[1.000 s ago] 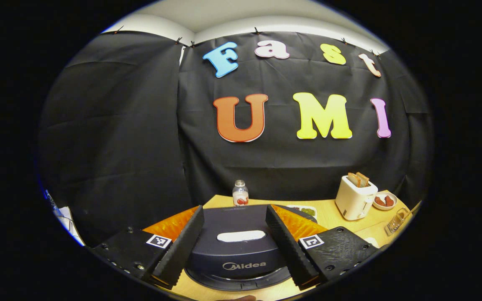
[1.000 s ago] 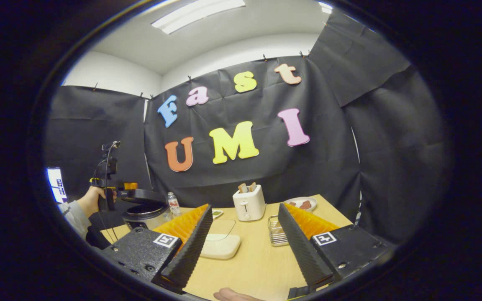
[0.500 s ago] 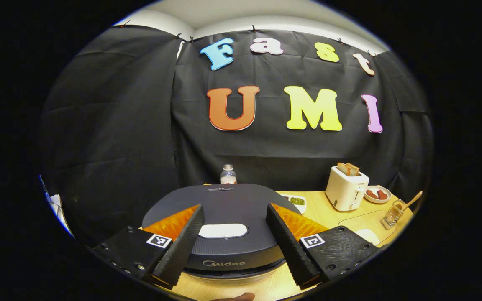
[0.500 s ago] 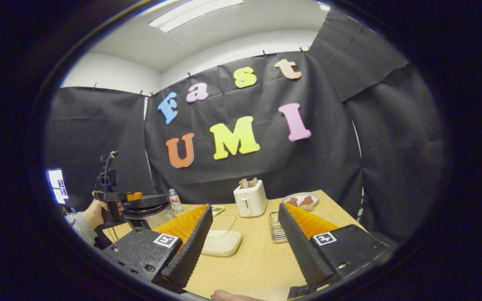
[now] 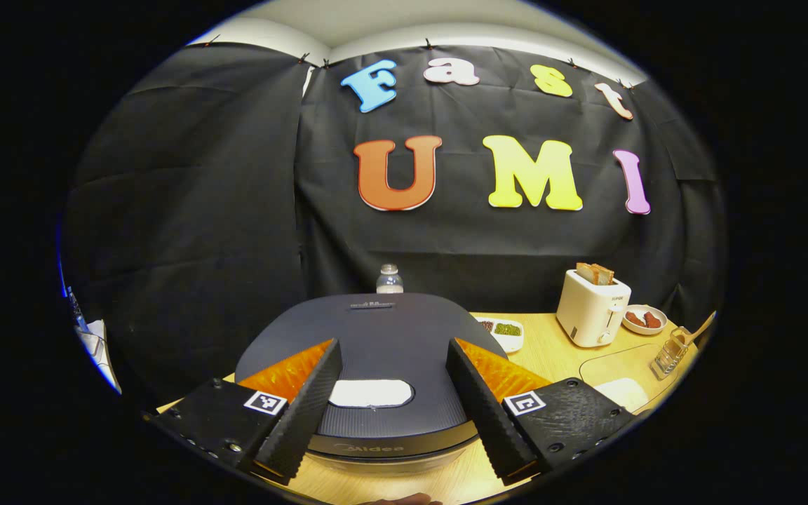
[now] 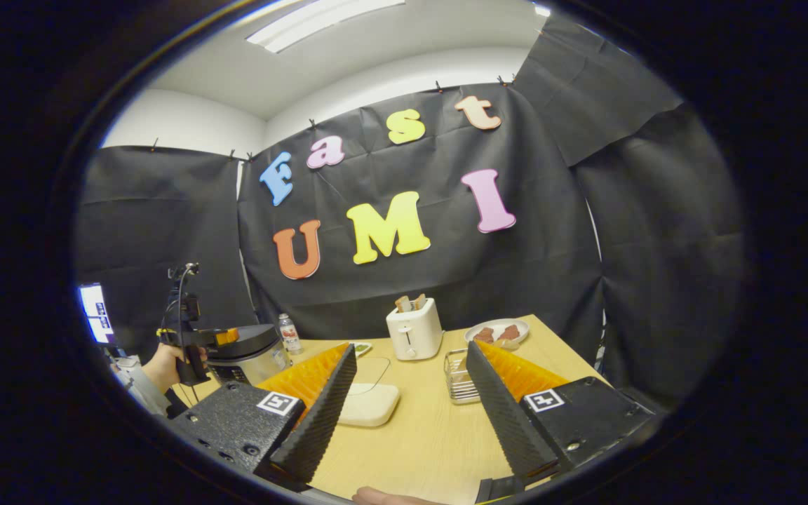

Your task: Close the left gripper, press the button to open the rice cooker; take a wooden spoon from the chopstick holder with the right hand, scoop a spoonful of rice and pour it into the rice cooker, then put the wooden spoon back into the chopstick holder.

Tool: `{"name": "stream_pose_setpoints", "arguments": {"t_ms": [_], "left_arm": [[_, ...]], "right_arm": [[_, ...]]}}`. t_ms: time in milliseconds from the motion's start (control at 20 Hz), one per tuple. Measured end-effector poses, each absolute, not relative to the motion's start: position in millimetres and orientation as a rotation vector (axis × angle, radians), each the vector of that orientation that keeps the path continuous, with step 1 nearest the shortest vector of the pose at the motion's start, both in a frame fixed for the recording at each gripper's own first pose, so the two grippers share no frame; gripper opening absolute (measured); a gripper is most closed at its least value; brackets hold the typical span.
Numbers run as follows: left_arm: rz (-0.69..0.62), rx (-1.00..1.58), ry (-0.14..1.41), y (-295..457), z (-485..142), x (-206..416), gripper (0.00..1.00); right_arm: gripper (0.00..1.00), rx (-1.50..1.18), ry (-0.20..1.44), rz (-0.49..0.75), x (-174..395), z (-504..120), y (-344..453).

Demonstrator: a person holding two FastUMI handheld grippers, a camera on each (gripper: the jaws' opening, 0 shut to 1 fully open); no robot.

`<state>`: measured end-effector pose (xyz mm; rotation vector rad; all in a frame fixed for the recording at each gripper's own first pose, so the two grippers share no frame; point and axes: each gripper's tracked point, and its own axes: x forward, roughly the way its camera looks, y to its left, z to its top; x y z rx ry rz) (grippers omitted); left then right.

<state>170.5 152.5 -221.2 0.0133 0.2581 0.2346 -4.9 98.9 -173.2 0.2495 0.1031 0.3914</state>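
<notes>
The dark rice cooker sits right under my left gripper, its lid lying flat. The cooker's white button shows between the open fingers, which stand wide apart above the lid. In the right gripper view, the left gripper hangs over the front of the rice cooker, held by a hand. My right gripper is open and empty above the table. The wire chopstick holder stands just ahead of it. A wooden spoon sticks out of the chopstick holder. The white rice box lies left of the holder.
A white toaster with bread stands at the back, beside a plate of red pieces. A small bottle and a small dish of green bits sit near the cooker. The wooden table runs toward the right edge.
The cooker lid has come down from a raised tilt to flat on the body, and the left gripper followed it down. The right gripper stayed open and barely moved.
</notes>
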Motion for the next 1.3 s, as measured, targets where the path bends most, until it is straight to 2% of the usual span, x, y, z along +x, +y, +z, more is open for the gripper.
{"name": "stream_pose_setpoints", "arguments": {"t_ms": [50, 200, 250, 400, 450, 500, 550, 600, 1250, 1300], "left_arm": [[0.233, 0.008, 0.256, 153.1, -218.2, 166.4, 1.0], [0.22, 0.006, 0.262, 154.2, -218.1, 154.7, 0.98], [0.219, 0.002, 0.267, 155.7, -217.5, 151.4, 0.98], [0.218, 0.018, 0.277, 156.4, -215.6, 141.7, 0.97], [0.213, 0.013, 0.279, 156.8, -215.3, 140.2, 0.97], [0.208, 0.005, 0.281, 156.2, -215.9, 138.6, 0.98], [0.206, -0.003, 0.271, 156.5, -215.7, 136.8, 0.98], [0.209, -0.014, 0.264, 157.2, -218.2, 137.7, 0.98], [0.213, 0.012, 0.155, 156.4, -223.5, 137.0, 0.97], [0.217, 0.019, 0.142, 156.3, -221.1, 136.4, 0.97]], "right_arm": [[1.0, 0.252, 0.112, 0.394, -3.8, -175.5, 98.4], [1.0, 0.269, 0.109, 0.368, 0.1, -175.5, 89.8], [0.94, 0.274, 0.103, 0.356, 1.5, -173.7, 86.4], [0.94, 0.285, 0.093, 0.351, -1.7, -171.7, 86.5], [1.0, 0.282, 0.092, 0.354, -2.3, -171.2, 87.3], [1.0, 0.287, 0.087, 0.354, -3.9, -169.6, 87.5], [0.95, 0.296, 0.079, 0.352, -4.6, -166.7, 87.7], [1.0, 0.301, 0.072, 0.355, -6.2, -164.8, 88.9], [1.0, 0.312, 0.095, 0.383, -6.4, -171.1, 108.1], [0.94, 0.304, 0.102, 0.383, -5.7, -173.2, 108.5]]}}
